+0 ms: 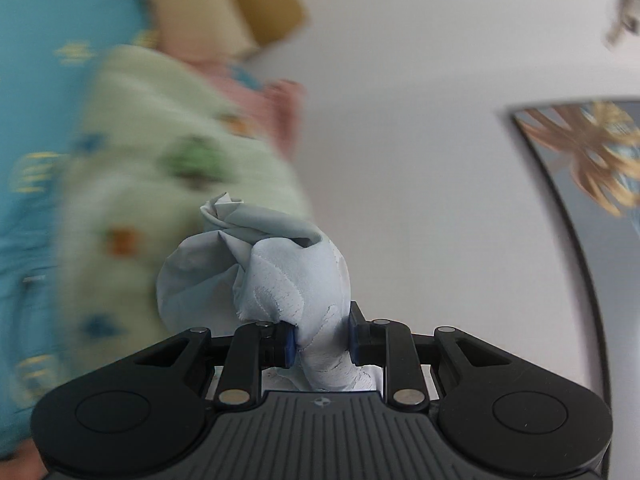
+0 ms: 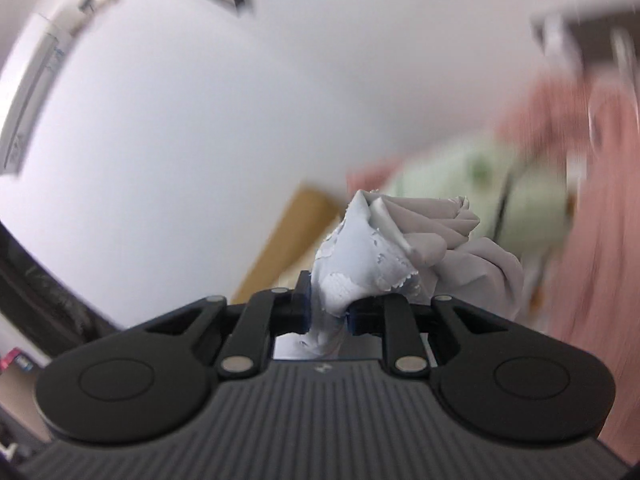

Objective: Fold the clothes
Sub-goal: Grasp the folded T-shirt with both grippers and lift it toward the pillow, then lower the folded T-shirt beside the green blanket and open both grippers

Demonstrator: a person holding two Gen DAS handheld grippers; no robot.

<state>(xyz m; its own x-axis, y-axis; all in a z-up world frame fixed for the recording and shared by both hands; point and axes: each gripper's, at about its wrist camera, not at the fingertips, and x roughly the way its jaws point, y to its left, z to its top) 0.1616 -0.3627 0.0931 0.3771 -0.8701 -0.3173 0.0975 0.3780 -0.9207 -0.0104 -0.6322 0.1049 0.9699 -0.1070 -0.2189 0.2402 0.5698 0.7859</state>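
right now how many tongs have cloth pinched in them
2. The left tongs clamp a bunched pale blue cloth; the right tongs clamp a bunch of the same-looking cloth. Whether it is one garment is hidden.

A home: framed picture [image 1: 592, 160], wall air conditioner [image 2: 32, 92], heaped printed bedding [image 1: 168, 184].

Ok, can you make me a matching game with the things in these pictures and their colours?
Things:
1. cloth pinched in the left gripper
2. box
3. wall
4. patterned fabric beside the cloth

Colours:
A. white
B. pale green
C. light blue-grey
D. brown

Pairs: 1-C, 2-D, 3-A, 4-B
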